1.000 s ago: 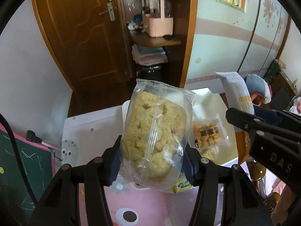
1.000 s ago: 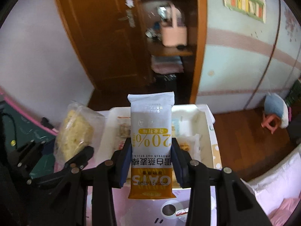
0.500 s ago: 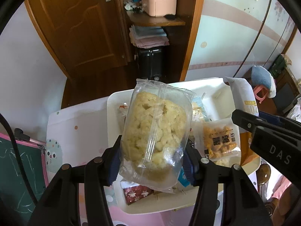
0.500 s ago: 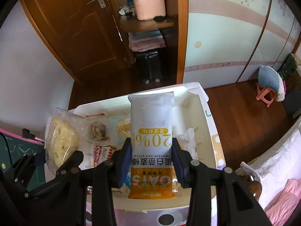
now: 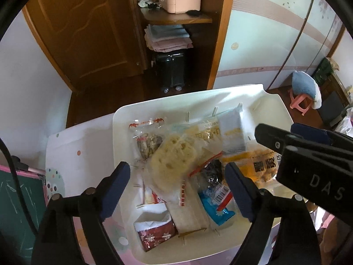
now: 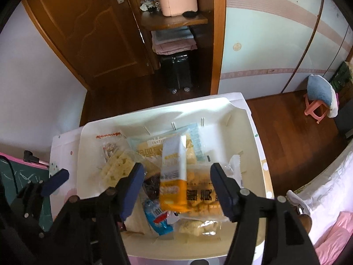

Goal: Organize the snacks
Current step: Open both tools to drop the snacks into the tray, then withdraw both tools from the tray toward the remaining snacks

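A white bin [image 5: 123, 114] on the table holds several snack packs. The clear bag of yellow puffed snack [image 5: 174, 163] lies blurred in the bin, below and between the fingers of my left gripper [image 5: 177, 183], whose jaws are opening and touch nothing. In the right wrist view the white and orange oat bar pack [image 6: 173, 172] lies tilted on the pile. My right gripper [image 6: 177, 185] is above it with its jaws opening and its pads clear of the pack. The oat bar [image 5: 231, 132] and the right gripper [image 5: 297, 154] also show in the left wrist view.
In the bin lie an orange snack bag [image 6: 203, 196], a blue packet [image 5: 218, 205] and a maroon packet [image 5: 154, 234]. A green chalkboard [image 5: 13, 209] stands left of the dotted white table [image 5: 77, 145]. A pink stool [image 6: 315, 108] and a black suitcase [image 5: 172, 70] stand on the wooden floor.
Both grippers sank toward the bin, then opened. The puffed snack bag left the left jaws and the oat bar left the right jaws; both packs now lie in the bin.
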Action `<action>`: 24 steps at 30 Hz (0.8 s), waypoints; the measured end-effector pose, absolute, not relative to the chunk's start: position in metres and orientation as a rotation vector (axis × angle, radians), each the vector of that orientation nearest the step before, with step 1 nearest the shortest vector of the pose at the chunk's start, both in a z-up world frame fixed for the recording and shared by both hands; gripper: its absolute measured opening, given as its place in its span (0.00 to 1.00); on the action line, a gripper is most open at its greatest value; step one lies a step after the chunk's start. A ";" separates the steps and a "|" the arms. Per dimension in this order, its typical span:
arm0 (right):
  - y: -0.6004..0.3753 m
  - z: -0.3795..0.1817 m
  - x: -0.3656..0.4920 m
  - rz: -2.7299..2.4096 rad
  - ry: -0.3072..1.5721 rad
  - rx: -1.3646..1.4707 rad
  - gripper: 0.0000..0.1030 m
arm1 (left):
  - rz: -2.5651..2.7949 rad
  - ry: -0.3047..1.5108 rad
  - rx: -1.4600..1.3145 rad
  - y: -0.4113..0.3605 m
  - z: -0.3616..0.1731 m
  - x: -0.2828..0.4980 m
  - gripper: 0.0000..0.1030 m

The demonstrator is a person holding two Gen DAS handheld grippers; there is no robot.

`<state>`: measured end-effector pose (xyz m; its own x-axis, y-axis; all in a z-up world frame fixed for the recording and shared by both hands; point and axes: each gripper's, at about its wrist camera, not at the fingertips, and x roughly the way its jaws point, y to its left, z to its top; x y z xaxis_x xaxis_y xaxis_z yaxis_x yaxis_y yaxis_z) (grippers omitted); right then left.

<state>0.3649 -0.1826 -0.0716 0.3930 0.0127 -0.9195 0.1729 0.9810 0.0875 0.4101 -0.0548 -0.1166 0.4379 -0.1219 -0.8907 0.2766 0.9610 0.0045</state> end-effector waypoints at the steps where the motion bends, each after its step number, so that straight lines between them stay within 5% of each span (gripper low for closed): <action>1: -0.183 -0.072 0.365 -0.101 1.164 0.188 0.66 | -0.247 1.090 0.162 -0.055 -0.117 0.410 0.84; 24: -0.177 -0.053 0.337 -0.071 1.136 0.194 0.68 | -0.243 1.046 0.178 -0.051 -0.091 0.374 0.84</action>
